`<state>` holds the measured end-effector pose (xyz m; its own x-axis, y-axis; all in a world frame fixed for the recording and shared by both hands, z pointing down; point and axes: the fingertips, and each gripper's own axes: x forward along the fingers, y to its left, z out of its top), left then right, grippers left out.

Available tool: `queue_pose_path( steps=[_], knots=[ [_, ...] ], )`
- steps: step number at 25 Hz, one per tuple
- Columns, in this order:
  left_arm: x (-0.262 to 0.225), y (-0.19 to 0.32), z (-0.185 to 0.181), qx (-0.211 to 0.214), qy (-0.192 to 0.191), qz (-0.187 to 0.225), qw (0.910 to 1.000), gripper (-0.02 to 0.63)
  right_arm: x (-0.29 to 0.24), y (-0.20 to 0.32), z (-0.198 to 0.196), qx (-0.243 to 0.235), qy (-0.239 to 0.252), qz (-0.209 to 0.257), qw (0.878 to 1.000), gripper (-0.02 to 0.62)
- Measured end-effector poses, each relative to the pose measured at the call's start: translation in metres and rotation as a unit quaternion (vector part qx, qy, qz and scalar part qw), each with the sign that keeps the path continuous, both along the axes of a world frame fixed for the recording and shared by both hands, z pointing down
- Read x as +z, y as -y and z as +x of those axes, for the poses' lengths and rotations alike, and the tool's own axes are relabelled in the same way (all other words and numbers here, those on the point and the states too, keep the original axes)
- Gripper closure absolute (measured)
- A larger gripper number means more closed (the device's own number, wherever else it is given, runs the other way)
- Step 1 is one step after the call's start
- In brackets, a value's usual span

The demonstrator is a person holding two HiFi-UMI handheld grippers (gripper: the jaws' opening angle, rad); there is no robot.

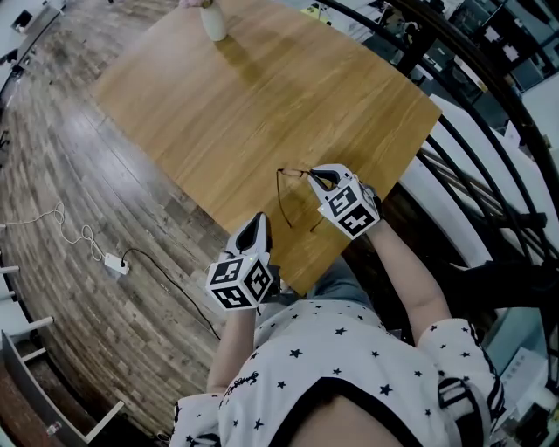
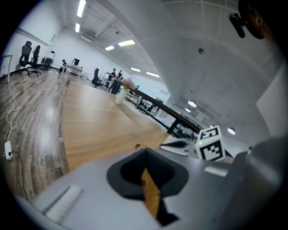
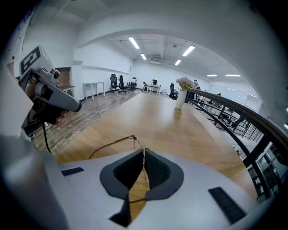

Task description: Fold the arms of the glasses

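Thin wire-rimmed glasses [image 1: 281, 196] lie near the wooden table's [image 1: 262, 96] front edge with their arms spread. My right gripper [image 1: 321, 177] is at their right end. In the right gripper view its jaws [image 3: 144, 152] stand almost together, with the wire of the glasses [image 3: 112, 144] running between the pads. My left gripper [image 1: 258, 223] hovers at the table edge, a little short of the glasses, shut on nothing. In the left gripper view its jaws [image 2: 145, 161] point across the table, and the right gripper [image 2: 176, 144] shows beyond them.
A pale vase with flowers [image 1: 212, 22] stands at the table's far end. A black railing [image 1: 489, 131] runs along the right side. On the plank floor to the left lie a power strip [image 1: 116, 262] and its cables.
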<state>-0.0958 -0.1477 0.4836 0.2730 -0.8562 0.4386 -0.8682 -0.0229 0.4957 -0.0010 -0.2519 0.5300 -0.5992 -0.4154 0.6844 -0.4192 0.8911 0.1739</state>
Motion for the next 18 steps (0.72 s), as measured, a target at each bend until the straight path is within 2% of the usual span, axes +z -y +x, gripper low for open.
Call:
queue_pose_path(
  steps=[11, 18],
  knots=[
    [0.006, 0.004, 0.002, -0.003, 0.005, -0.013, 0.9999, 0.598, 0.028, 0.003, -0.014, -0.068, -0.066, -0.033, 0.995, 0.574],
    [0.007, 0.006, 0.002, 0.000, 0.004, -0.014, 0.9999, 0.598, 0.044, 0.006, -0.016, -0.109, -0.132, -0.040, 0.984, 0.574]
  ],
)
